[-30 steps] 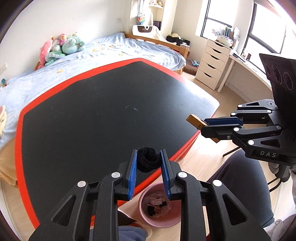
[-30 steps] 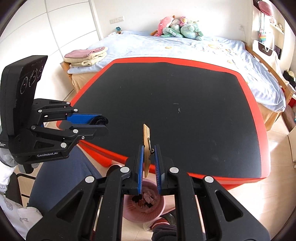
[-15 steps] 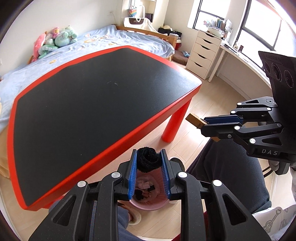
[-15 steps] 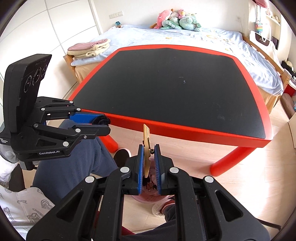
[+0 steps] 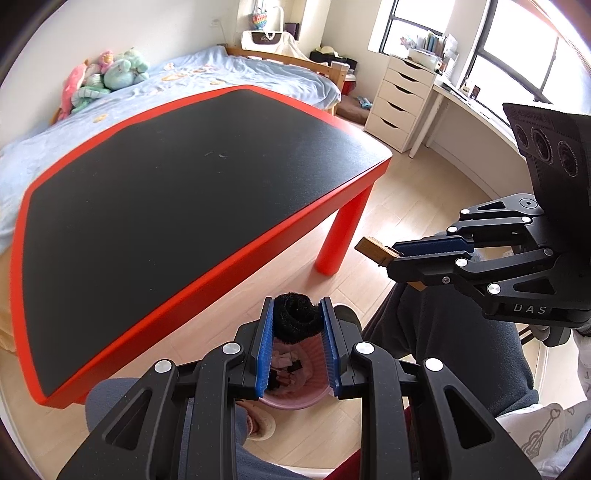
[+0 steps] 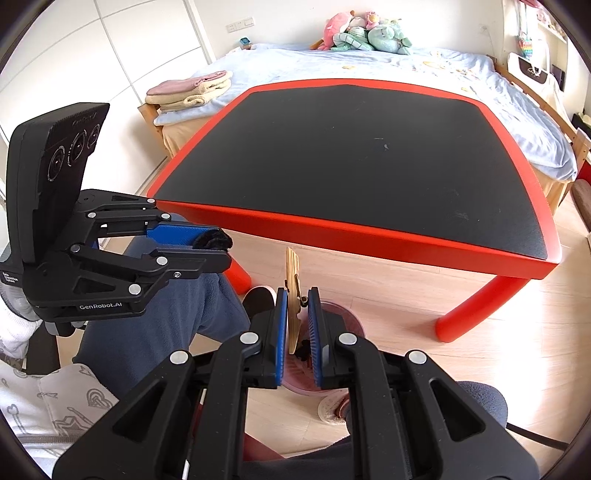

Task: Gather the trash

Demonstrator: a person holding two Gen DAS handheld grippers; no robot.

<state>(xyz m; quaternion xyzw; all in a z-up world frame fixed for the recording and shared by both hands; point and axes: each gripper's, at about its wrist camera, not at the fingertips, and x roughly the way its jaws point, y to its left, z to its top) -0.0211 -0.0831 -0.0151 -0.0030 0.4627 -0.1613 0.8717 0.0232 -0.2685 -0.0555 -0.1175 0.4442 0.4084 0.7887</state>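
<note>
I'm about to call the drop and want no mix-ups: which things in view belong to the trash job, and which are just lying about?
Part of the job:
- black fuzzy ring, gripped by the left gripper
- wooden clothespin, gripped by the right gripper
- pink bin on the floor below both, already holding scraps

Just lying about:
- red-edged table
- plush toys on the bed
- folded towels
- white drawers

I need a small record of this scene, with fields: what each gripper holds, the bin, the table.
left gripper: shut on black fuzzy ring
right gripper: shut on wooden clothespin
bin: pink bin on the floor below both grippers, scraps already inside
table: red-edged black table, nothing on its top
position: both items are above the bin, not yet dropped
</note>
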